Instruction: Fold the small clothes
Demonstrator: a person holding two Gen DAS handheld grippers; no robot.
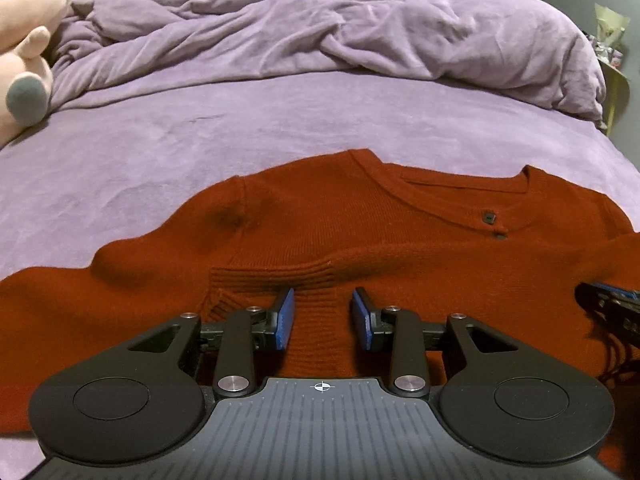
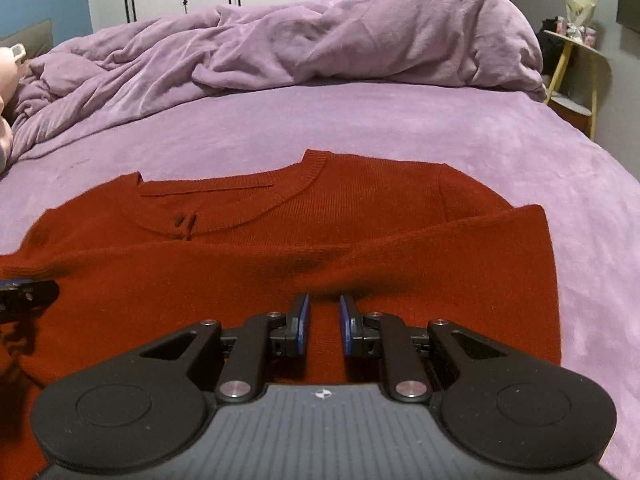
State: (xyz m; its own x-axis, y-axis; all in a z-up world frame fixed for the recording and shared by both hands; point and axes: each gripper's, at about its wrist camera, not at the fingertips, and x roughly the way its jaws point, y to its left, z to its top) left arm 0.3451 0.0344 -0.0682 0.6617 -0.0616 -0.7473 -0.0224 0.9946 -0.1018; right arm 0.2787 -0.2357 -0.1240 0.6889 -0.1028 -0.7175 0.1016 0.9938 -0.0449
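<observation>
Left wrist view: red sweater (image 1: 320,216) lay flat on the purple bed (image 1: 240,120), collar away from the camera, sleeve folded across the chest with its ribbed cuff (image 1: 276,276) just ahead of the fingers. Left hand-held gripper (image 1: 323,314) had its jaws apart, nothing clamped, knit showing between the blue pads (image 1: 285,316). Crumpled duvet (image 1: 320,28) behind, plush toy (image 1: 24,64) far left.

Right wrist view: same sweater (image 2: 360,200), right side folded in to a straight edge. Right hand-held gripper (image 2: 324,322) had its jaws narrowly apart, empty, low over the fabric.

Risks, judged: with so narrow a gap the right side could pinch only the top layer and drag the folded sleeve out of line; uneven pulls between the two hands would skew the fold; soft bedding could bunch underneath.
</observation>
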